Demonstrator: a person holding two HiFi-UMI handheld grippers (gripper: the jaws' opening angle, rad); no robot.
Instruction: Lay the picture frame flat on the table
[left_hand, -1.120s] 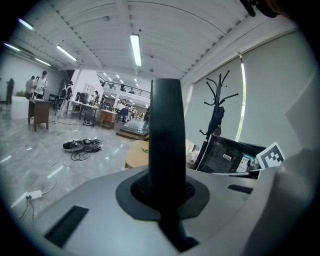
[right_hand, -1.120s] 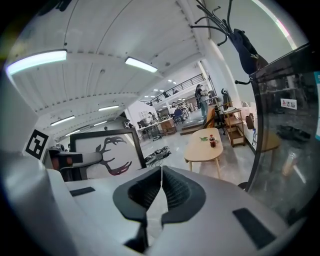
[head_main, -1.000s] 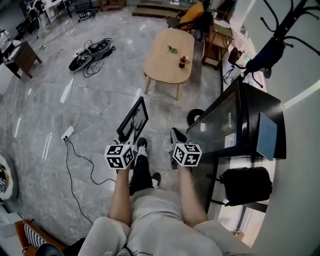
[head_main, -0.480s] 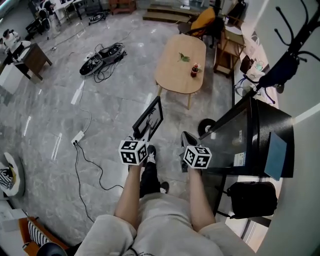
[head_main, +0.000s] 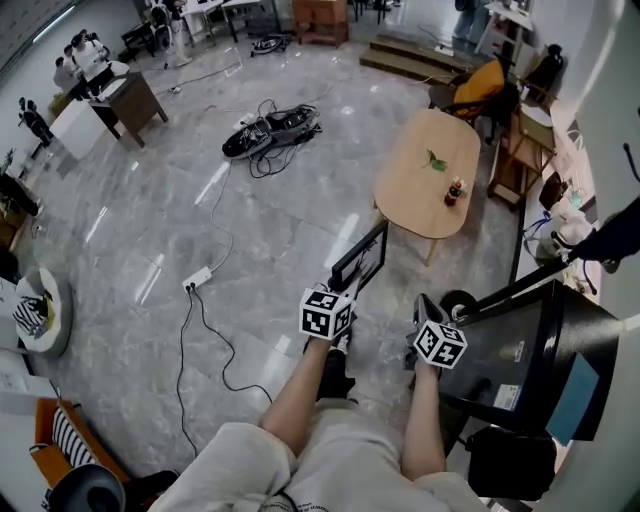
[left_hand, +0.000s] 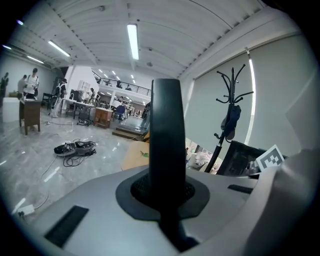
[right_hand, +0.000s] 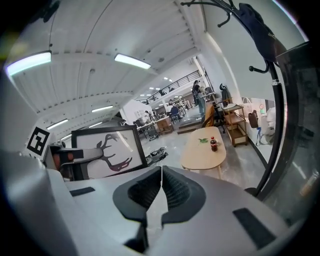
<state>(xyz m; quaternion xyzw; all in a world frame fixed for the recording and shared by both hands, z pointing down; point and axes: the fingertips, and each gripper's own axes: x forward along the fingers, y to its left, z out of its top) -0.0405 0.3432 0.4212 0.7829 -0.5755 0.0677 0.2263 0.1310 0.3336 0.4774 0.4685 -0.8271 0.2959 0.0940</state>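
Note:
A black picture frame (head_main: 360, 262) with a dark antler print stands upright on its edge in my left gripper (head_main: 343, 288), which is shut on its lower rim. In the left gripper view the frame's edge (left_hand: 167, 145) rises as a dark bar between the jaws. The right gripper view shows the frame's printed front (right_hand: 107, 147) to the left. My right gripper (head_main: 424, 303) is shut with nothing in it, its pads (right_hand: 161, 186) touching, about a hand's width right of the frame. The oval wooden table (head_main: 425, 190) lies just ahead.
On the table are a small dark bottle (head_main: 455, 192) and a green sprig (head_main: 436, 160). A black glass-topped desk (head_main: 530, 340) stands close on the right, with a black bag (head_main: 515, 465) beneath. A power strip with cable (head_main: 198, 277) and a cable heap (head_main: 270, 130) lie on the floor to the left.
The person has walked forward; the wooden table is nearer to both grippers. The frame stays upright in the left gripper, and the right gripper stays shut beside it.

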